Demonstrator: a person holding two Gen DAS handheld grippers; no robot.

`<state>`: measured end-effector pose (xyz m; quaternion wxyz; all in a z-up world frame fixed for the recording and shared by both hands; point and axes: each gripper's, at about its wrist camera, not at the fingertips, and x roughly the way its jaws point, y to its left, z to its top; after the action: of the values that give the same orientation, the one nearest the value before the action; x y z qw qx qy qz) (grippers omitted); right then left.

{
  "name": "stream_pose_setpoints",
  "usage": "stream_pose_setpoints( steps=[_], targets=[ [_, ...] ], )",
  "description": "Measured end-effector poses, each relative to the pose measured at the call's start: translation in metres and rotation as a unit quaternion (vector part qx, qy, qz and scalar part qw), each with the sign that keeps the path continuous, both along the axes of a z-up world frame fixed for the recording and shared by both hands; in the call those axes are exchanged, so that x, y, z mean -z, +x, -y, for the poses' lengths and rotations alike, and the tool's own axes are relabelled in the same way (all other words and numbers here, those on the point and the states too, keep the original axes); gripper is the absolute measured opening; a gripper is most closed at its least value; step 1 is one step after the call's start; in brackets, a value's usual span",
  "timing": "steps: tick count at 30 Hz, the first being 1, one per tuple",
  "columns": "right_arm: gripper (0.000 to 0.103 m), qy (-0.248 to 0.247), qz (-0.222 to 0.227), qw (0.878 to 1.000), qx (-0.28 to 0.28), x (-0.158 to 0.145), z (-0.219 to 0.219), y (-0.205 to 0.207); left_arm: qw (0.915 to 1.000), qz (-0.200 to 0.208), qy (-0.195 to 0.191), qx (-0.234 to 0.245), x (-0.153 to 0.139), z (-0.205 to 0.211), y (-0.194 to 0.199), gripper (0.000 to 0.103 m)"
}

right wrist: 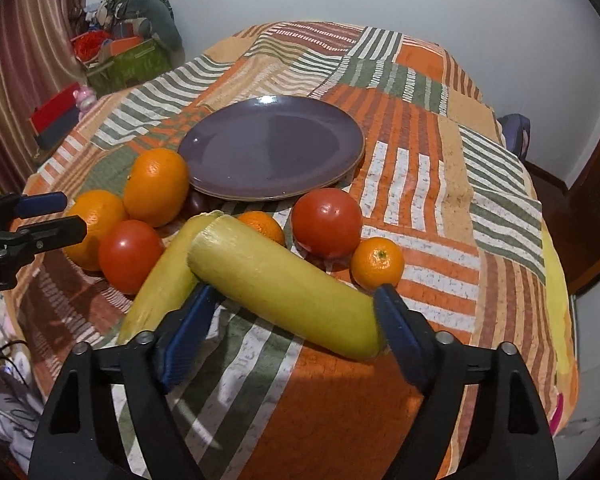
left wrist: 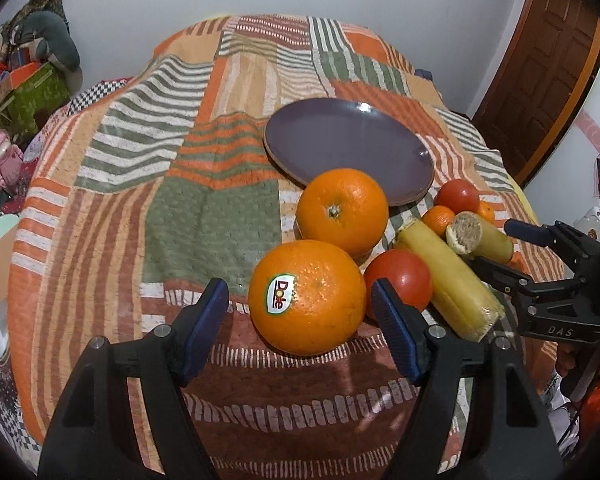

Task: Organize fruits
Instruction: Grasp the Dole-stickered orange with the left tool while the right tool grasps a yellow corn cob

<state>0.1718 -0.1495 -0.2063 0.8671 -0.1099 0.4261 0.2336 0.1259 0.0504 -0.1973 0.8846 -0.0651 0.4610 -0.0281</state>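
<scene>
A purple plate (left wrist: 352, 148) lies empty on the patchwork cloth; it also shows in the right wrist view (right wrist: 272, 152). In front of it lie two big oranges, two tomatoes, two small mandarins and two yellow-green squash pieces. My left gripper (left wrist: 300, 300) is open around the Dole-sticker orange (left wrist: 312, 300), its pads apart from the skin. The second orange (left wrist: 342, 210) sits behind it. My right gripper (right wrist: 296, 312) is open, its fingers on either side of the near squash piece (right wrist: 284, 284). A tomato (right wrist: 326, 222) and a mandarin (right wrist: 377, 263) lie just beyond.
The other squash piece (right wrist: 160, 280) leans under the near one, beside a tomato (right wrist: 130, 254). The left gripper (right wrist: 40, 216) enters at the left edge. The cloth covers a round table (right wrist: 440, 160). Boxes and clutter (right wrist: 120, 52) stand at the back left; a wooden door (left wrist: 548, 60) is right.
</scene>
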Motion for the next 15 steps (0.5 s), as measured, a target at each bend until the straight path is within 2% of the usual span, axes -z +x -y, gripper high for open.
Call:
stream_pose_setpoints(
  steps=[11, 15],
  targets=[
    [0.083, 0.012, -0.011, 1.0, -0.012, 0.009, -0.002, 0.013, 0.9998, -0.012, -0.017, 0.003, 0.011, -0.001, 0.011, 0.074],
    [0.077, 0.013, -0.009, 1.0, -0.018, 0.008, -0.004, 0.011, 0.9993, -0.012, -0.037, -0.001, 0.014, -0.005, 0.013, 0.074]
  ],
)
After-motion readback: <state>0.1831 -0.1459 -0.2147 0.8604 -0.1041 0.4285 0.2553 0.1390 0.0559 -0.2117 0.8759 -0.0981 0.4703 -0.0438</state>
